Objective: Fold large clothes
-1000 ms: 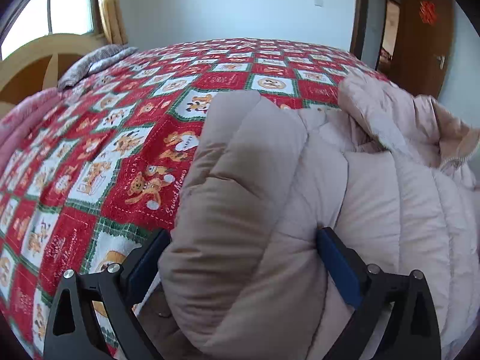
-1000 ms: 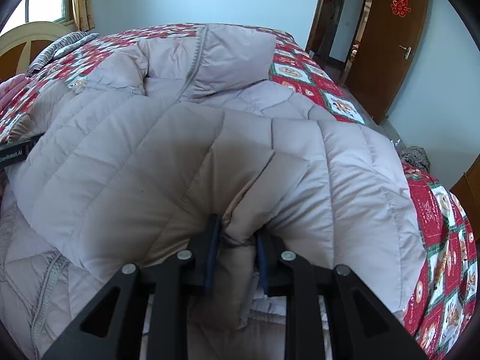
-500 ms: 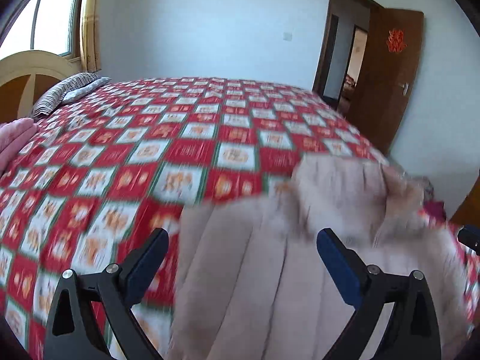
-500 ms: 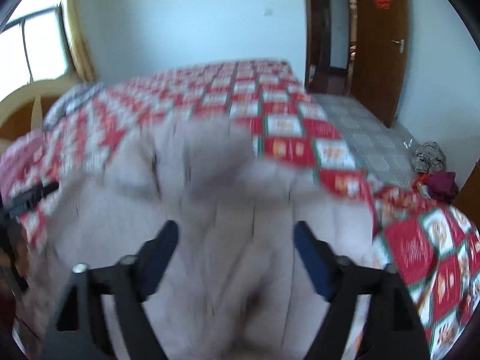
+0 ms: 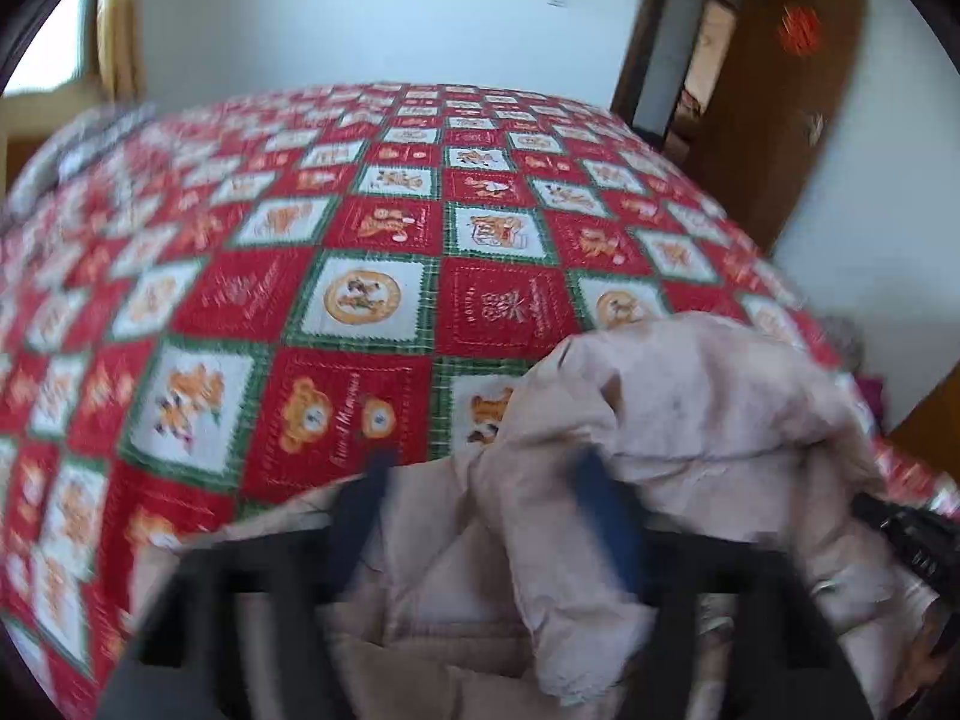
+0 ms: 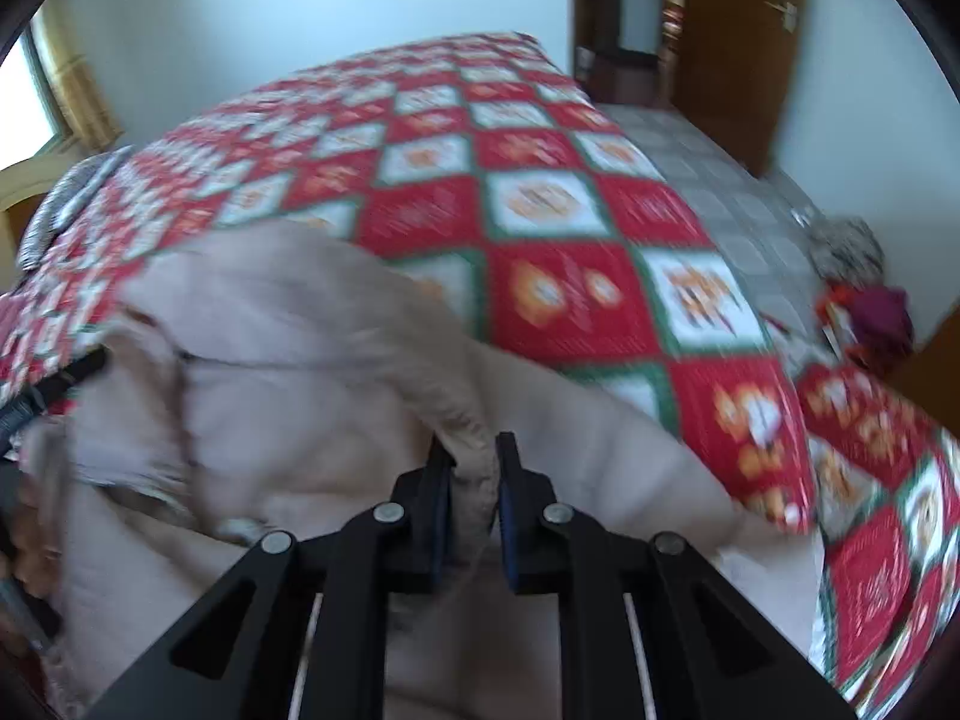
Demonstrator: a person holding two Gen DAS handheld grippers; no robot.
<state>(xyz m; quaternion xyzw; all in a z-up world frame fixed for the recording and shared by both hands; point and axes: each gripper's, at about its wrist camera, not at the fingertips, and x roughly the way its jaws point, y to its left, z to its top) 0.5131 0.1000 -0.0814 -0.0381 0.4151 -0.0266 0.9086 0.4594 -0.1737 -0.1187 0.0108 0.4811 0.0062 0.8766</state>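
Beige padded coat point(image 6: 288, 360) on checked bedspread point(image 5: 360, 300), left claw point(image 5: 480, 516) closing round a fold, right claw point(image 6: 471, 480) closing, pinching its edge

A red, white and green patchwork bedspread point(image 5: 384, 300) with bear prints is covering the bed. A brown wooden door point(image 5: 774, 120) is standing open at two o'clock, and a dark red cloth point(image 6: 879, 321) is lying on the tiled floor point(image 6: 708, 180) at three o'clock.

Motion blur smears the left tongs point(image 5: 480, 516) and the coat point(image 5: 690, 420).
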